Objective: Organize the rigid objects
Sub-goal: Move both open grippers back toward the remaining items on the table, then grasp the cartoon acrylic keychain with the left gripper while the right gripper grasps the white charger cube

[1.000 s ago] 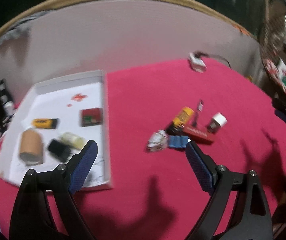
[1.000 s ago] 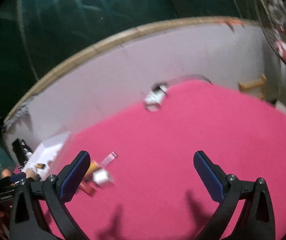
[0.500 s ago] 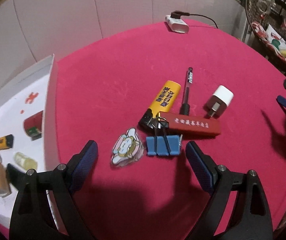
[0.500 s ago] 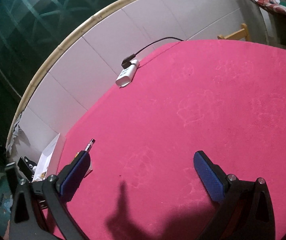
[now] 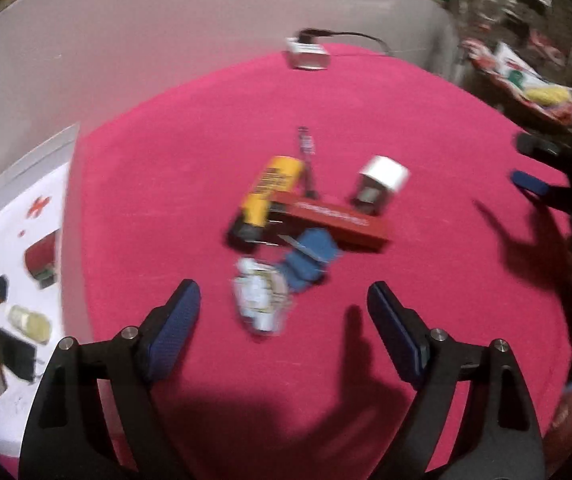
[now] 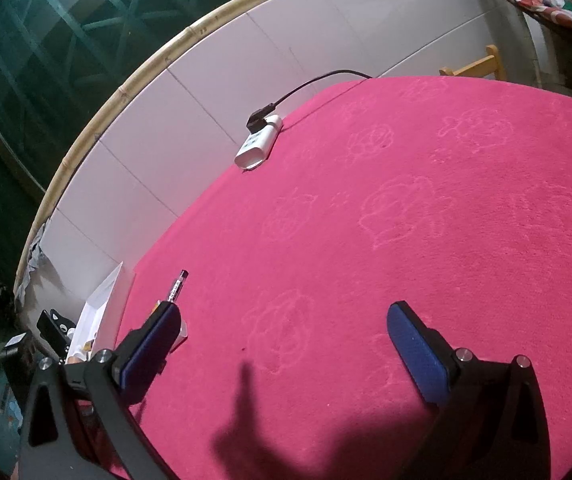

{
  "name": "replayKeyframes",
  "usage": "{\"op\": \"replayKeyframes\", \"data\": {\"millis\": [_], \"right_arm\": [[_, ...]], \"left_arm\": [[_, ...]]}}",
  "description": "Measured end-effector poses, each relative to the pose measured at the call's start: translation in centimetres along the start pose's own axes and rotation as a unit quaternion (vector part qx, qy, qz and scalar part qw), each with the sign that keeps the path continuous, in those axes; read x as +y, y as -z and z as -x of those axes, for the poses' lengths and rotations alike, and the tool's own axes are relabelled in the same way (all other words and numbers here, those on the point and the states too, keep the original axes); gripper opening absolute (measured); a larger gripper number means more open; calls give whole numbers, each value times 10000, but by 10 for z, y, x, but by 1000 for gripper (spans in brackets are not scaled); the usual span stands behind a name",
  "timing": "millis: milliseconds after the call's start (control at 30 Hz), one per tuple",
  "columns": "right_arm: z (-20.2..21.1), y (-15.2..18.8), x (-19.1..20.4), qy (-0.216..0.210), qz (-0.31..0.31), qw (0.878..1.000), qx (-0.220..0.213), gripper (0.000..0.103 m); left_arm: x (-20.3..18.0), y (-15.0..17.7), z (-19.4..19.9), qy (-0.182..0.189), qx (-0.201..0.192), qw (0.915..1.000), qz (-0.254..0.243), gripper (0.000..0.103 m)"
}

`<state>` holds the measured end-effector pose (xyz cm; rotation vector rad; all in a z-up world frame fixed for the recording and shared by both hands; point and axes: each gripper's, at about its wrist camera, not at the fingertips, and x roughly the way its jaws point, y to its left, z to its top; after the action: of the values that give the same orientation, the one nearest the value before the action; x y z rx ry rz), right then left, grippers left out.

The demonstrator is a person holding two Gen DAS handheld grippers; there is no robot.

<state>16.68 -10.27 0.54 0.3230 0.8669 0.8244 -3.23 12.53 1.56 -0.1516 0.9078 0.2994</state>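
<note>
In the left wrist view a blurred pile lies mid-cloth: a yellow lighter (image 5: 272, 192), a pen (image 5: 306, 160), a white charger cube (image 5: 382, 180), a red bar (image 5: 334, 220), a blue binder clip (image 5: 310, 256) and a cartoon charm (image 5: 260, 304). My left gripper (image 5: 282, 300) hangs over the near end of the pile. Its jaws are closing, with the charm lying between the tips and neither pad touching it. My right gripper (image 6: 286, 320) stands open over bare pink cloth, with the pen (image 6: 176, 288) beside its left finger.
A white tray (image 5: 68, 200) at the left holds a cardboard roll, a small bottle, a yellow battery and other small items. A white power strip (image 5: 308, 54) with a black cable lies at the far edge by the wall. The right gripper's blue pad (image 5: 530, 184) shows at the right.
The left gripper swung from beside the tray over to the pile and came lower. The right gripper tipped down toward the cloth, then held still.
</note>
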Motion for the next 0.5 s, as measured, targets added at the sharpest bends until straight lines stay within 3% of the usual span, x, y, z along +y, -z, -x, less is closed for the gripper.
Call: {"op": "replayKeyframes", "data": {"millis": [200, 500], "right_arm": [[0, 1, 0, 2, 2, 10000, 6, 103], [-5, -1, 4, -133, 94, 9998, 78, 103]], "left_arm": [[5, 2, -11, -198, 174, 9996, -52, 87], [0, -1, -17, -60, 137, 9999, -75, 81]]}}
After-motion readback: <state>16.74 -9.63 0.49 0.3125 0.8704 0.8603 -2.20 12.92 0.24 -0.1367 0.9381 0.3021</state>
